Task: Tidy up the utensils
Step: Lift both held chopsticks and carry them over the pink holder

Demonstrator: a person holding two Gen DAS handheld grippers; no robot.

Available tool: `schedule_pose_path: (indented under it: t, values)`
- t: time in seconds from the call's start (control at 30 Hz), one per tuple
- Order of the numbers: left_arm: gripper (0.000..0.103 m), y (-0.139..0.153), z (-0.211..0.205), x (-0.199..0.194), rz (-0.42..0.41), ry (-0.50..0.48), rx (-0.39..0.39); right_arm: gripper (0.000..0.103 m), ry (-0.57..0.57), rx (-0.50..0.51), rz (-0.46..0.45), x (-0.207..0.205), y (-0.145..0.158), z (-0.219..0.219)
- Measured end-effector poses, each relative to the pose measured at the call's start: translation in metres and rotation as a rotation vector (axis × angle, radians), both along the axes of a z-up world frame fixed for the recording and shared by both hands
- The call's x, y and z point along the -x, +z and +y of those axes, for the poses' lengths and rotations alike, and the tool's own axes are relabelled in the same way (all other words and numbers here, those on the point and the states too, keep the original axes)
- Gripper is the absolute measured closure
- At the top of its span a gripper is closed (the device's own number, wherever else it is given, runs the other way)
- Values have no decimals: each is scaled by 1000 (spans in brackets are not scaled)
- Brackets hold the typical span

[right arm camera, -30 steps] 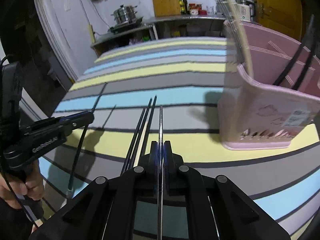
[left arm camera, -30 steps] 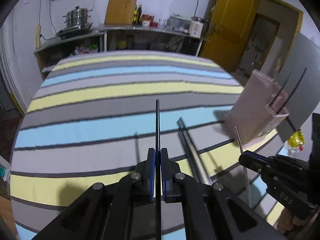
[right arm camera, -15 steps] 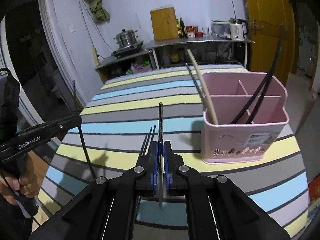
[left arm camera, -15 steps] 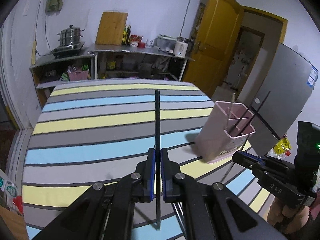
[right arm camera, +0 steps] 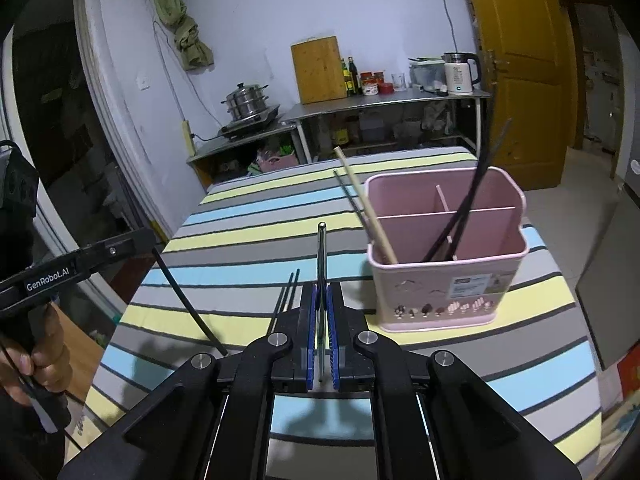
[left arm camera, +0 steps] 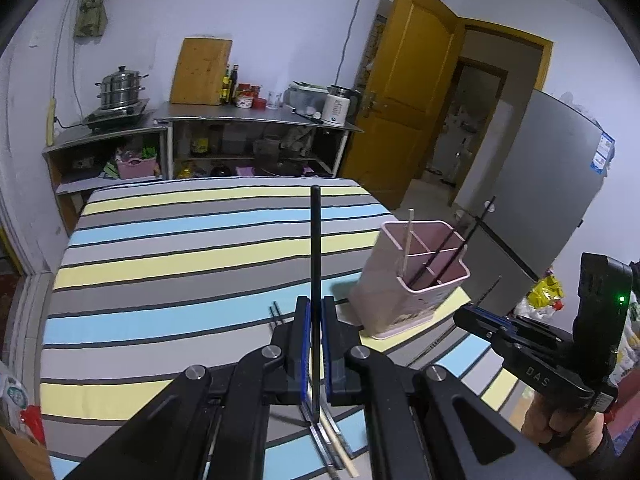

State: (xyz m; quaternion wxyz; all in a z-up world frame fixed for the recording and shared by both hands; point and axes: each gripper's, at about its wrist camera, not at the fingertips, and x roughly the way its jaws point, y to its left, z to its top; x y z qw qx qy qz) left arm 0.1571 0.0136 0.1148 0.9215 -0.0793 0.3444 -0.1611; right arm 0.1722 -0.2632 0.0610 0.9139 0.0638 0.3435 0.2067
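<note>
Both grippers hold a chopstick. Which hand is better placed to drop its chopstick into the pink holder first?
Probably the right gripper: the pink holder stands closer, just beside its silver chopstick.

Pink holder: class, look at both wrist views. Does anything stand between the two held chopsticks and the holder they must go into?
Nothing visible does. The left gripper holds a black chopstick, the right gripper a metal chopstick, both above the striped table. The pink holder stands open-topped to the right; the sticks already inside leave room.

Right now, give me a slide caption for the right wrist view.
Right hand-held gripper clamps a metal chopstick above the striped table, facing the pink utensil holder.
</note>
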Motion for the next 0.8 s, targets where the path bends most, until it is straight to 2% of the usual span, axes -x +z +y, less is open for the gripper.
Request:
schedule_pose_path:
  t: [0.4,0.8]
  values:
    - [98,4,-57,-21,27,-105,66,97,-79,-15,-18,0,12,-39]
    - [98,64,-94,-60,-83,-139,122,97,-153,-39,-131,-19,61,-71]
